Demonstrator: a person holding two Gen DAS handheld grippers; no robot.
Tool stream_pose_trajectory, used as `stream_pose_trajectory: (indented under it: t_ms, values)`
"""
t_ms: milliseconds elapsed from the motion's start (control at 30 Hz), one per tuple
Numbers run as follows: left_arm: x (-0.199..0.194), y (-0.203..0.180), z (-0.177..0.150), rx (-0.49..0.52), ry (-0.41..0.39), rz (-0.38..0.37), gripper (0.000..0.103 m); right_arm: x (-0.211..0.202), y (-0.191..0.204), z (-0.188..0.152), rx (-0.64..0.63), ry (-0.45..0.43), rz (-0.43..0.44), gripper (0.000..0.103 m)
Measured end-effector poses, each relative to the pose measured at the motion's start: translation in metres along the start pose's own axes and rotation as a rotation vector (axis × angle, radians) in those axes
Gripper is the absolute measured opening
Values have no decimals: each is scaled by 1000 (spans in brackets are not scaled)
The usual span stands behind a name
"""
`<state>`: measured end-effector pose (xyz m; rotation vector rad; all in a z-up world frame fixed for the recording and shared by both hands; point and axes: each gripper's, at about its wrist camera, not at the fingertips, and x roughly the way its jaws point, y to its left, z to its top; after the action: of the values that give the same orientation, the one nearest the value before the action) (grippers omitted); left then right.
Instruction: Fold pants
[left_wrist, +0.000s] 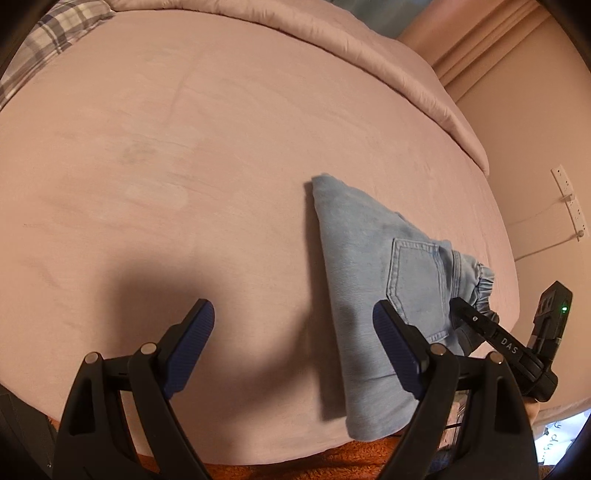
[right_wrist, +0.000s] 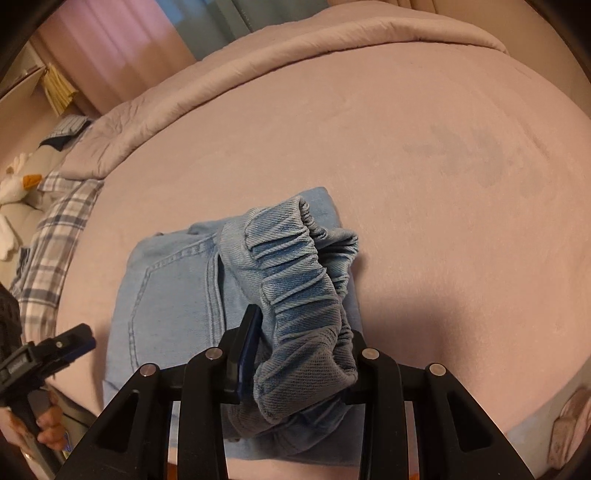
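pink bed, plaid pillow, wall outlets

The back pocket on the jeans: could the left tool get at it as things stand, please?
Probably yes: the left tool is open, the back pocket lies uncovered beside its right finger, and the right tool grips only the waistband.

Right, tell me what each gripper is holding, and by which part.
The right gripper is shut on the light blue denim pants, pinching their gathered elastic waistband. The left gripper is open and holds nothing.

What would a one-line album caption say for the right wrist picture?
Right gripper pinches the elastic waistband of folded light-blue jeans on a pink bed.
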<state>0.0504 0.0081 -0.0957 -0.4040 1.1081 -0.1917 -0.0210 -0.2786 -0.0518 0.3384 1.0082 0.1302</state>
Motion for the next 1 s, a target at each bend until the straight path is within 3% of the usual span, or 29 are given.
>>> stream_pose_trajectory:
  t_ms: [167, 267, 433, 500, 633, 867, 933, 1000]
  values:
    - [7, -5, 1, 21, 10, -6, 87, -9, -3, 1, -6, -15, -1, 34]
    - [6, -9, 2, 32, 7, -16, 86, -28, 8, 1, -49, -87, -7, 33]
    - [9, -14, 5, 37, -8, -43, 70, -46, 11, 3, -66, -146, -44, 32]
    - [13, -13, 6, 40, 5, -47, 64, -39, 4, 0, -53, -136, -78, 32]
    - [25, -16, 6, 42, 30, -74, 61, -4, -19, -8, 27, -15, -60, 32]
    - [45, -18, 1, 60, 80, -36, 65, 3, -21, -6, 16, -13, -50, 41]
    - [45, -16, -1, 39, 83, -57, 66, 4, -21, -4, 12, -4, -57, 48]
    - [46, -13, -5, 33, 90, -77, 68, 2, -21, 0, 0, -1, -110, 73]
